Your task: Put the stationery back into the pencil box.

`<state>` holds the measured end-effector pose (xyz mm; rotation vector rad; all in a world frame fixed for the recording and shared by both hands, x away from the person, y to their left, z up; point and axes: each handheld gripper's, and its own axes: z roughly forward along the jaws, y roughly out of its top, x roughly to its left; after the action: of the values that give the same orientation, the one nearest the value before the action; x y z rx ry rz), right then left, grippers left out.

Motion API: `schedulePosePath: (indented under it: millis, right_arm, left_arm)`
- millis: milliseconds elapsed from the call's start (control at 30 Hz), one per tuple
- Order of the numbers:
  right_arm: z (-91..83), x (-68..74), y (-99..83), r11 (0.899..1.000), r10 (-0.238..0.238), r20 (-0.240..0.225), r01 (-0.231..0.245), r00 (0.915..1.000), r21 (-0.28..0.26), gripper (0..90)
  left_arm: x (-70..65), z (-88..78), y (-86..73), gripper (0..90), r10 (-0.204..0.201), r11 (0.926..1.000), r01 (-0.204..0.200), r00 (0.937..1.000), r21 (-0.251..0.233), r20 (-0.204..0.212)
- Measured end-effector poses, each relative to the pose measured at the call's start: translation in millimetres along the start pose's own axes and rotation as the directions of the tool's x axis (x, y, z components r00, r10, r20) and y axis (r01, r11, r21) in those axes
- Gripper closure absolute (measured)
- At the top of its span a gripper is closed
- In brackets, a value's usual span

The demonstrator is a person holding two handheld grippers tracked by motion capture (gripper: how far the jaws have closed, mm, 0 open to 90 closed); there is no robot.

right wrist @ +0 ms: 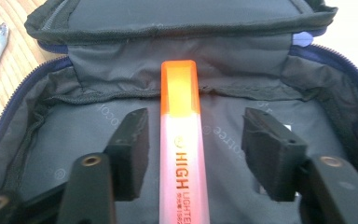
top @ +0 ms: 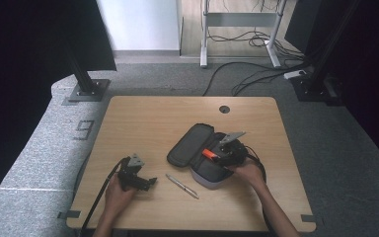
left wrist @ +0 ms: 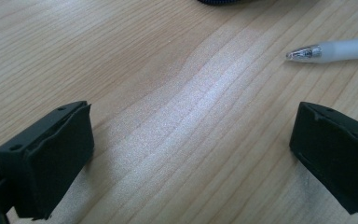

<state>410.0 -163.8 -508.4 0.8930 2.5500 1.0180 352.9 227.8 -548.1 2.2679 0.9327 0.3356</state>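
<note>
The high view looked forward and down from above the person's side, taking in the whole counter (top: 143,118) from afar. The left gripper view sat low and close over the wood, facing the pen (left wrist: 335,50), which the high view shared (top: 181,185). The right gripper view peered closely into the open pencil case (right wrist: 191,37), also seen from above (top: 187,148).

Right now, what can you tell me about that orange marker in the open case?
The orange highlighter is a slim, flat-sided plastic marker with an opaque orange cap over a paler, translucent pinkish barrel printed "HIGH LIGHTER" in orange. It lies lengthwise inside the open grey fabric pencil case, cap toward the raised lid. It sits between the black jaws of the right gripper, which stand apart on either side with visible gaps, so the pads are not pressing it. From above, its orange end shows beside the gripper.
</note>
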Motion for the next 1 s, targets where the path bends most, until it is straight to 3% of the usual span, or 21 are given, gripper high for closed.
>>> schedulePosePath:
  millis: [100,133,200,467,633,1000]
  right_arm:
    - [-2.8,-0.3,0.3,1.000,0.002,-0.002,-0.002,1.0000,0.001,31.7]
    - [-6.6,-0.6,0.4,1.000,0.001,0.008,-0.001,1.0000,-0.003,24.8]
    - [-11.1,-1.3,0.3,1.000,0.020,-0.004,-0.020,0.9998,-0.009,20.0]
    - [-29.6,-0.8,-1.3,0.999,0.026,0.038,-0.025,0.9989,-0.026,2.7]
    - [-41.1,0.8,-4.1,0.999,0.011,0.065,-0.009,0.9978,-0.030,0.0]
    - [-62.0,-2.5,-24.2,0.998,0.039,0.107,-0.034,0.9935,-0.048,0.0]
  left_arm:
    - [-0.1,0.0,0.0,0.0,0.000,1.0000,0.000,1.0000,0.000,-0.001]
    - [-0.1,0.0,0.0,0.0,0.000,1.0000,0.000,1.0000,0.000,-0.001]
    - [0.0,0.0,0.0,0.0,0.000,1.0000,0.000,1.0000,0.000,-0.001]
    - [-0.1,0.0,0.0,0.0,0.000,1.0000,0.000,1.0000,-0.001,-0.001]
    - [0.0,0.0,0.0,0.0,0.000,1.0000,0.000,1.0000,0.000,0.000]
    - [0.0,0.0,0.0,0.0,0.000,1.0000,0.000,1.0000,0.000,0.000]
